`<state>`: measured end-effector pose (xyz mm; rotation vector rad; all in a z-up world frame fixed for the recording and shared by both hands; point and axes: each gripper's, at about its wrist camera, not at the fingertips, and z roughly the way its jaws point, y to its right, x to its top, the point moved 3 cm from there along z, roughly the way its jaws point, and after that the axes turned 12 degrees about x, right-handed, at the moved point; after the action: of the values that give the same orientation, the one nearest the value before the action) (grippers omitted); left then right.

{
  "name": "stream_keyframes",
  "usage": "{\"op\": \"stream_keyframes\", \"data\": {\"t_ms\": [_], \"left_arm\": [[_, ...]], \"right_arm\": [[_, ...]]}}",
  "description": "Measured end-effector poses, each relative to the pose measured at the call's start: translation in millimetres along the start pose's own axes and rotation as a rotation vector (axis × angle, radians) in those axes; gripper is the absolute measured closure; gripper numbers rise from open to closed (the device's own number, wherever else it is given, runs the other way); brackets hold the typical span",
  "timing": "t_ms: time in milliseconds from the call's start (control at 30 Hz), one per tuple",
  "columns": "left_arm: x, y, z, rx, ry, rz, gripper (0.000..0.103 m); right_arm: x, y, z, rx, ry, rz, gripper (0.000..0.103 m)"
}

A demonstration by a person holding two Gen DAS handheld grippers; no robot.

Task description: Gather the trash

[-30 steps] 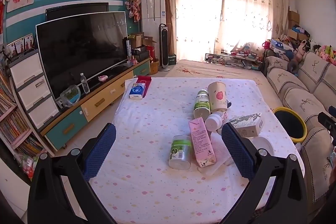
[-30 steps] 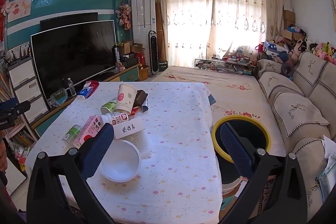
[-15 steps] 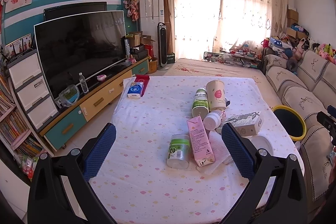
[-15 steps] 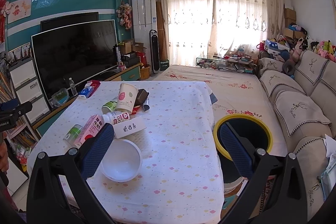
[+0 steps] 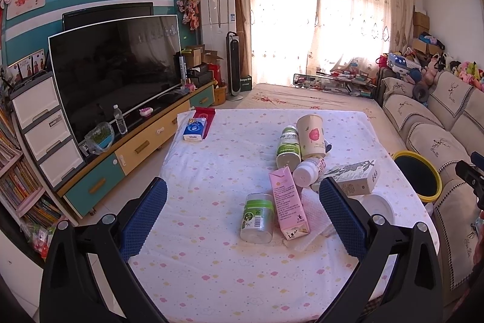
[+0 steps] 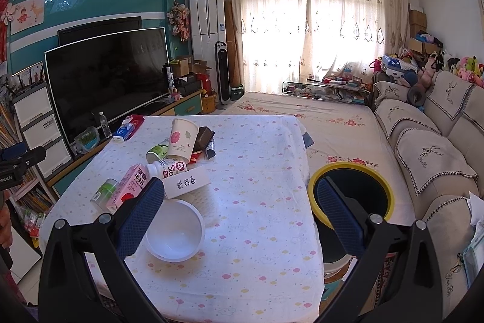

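Note:
Trash lies in a heap on the table (image 5: 211,262): a pink milk carton (image 5: 287,202), a clear jar with a green lid (image 5: 257,215), a white bottle (image 5: 305,171), a green-labelled bottle (image 5: 288,146), a paper cup (image 5: 311,135), a white box (image 5: 351,179) and a white bowl (image 6: 175,229). My left gripper (image 5: 242,215) is open and empty, above the table's near side. My right gripper (image 6: 240,217) is open and empty, with the bowl by its left finger. A black bin with a yellow rim (image 6: 351,189) stands right of the table (image 6: 257,247).
A tissue pack (image 5: 195,129) and red box sit at the table's far left corner. A TV (image 5: 115,71) on a low cabinet runs along the left. A sofa (image 6: 438,159) is on the right, past the bin. A patterned rug lies beyond the table.
Both views have shifted slightly: the left gripper eased back a little from the trash heap, and the right gripper drifted slightly. Nothing was grasped or moved.

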<state>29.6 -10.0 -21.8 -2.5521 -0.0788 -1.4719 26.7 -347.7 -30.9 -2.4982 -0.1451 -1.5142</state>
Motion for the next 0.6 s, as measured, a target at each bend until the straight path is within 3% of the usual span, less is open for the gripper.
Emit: {"op": "stream_keyframes", "data": {"t_ms": [600], "left_arm": [[-1.2,1.8,2.0,-0.003,-0.007,0.007,0.004]], "right_arm": [[-5.7,2.3,8.4,0.006,-0.012,0.014,0.006]]}}
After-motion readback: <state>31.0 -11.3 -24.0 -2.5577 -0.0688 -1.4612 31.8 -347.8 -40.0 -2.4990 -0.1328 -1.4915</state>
